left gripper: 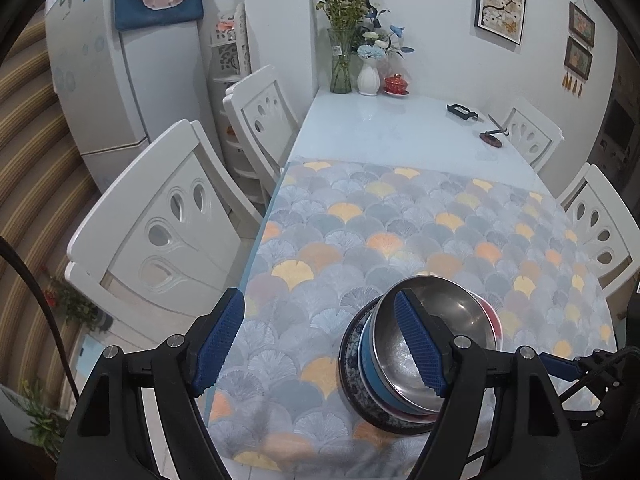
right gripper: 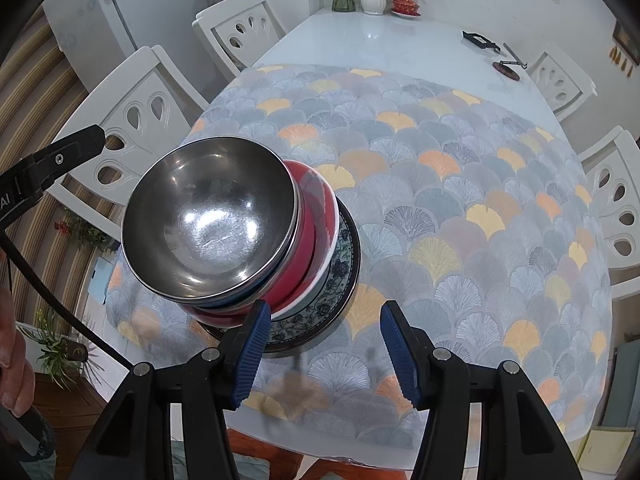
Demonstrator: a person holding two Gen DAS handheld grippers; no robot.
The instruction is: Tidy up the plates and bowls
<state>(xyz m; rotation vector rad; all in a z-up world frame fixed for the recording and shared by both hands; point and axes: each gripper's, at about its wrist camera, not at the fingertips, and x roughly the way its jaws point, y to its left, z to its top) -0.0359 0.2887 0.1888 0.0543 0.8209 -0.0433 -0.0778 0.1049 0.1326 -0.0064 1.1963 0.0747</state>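
Observation:
A steel bowl (right gripper: 212,220) tops a stack on the patterned mat: under it a blue bowl (left gripper: 374,376), a red bowl (right gripper: 308,236), then a blue-and-white floral plate (right gripper: 320,312). The stack leans left in the right wrist view. In the left wrist view the steel bowl (left gripper: 436,332) sits at lower right. My left gripper (left gripper: 320,344) is open and empty, its right finger in front of the stack. My right gripper (right gripper: 320,348) is open and empty, just in front of the plate's near rim. The left gripper's finger shows at the left of the right wrist view (right gripper: 60,156).
The table (left gripper: 380,128) carries vases of flowers (left gripper: 352,60), a red lidded cup (left gripper: 397,84), a black item (left gripper: 462,111) and a small stand (left gripper: 494,136) at its far end. White chairs (left gripper: 160,232) line both sides. A fridge (left gripper: 120,60) stands far left.

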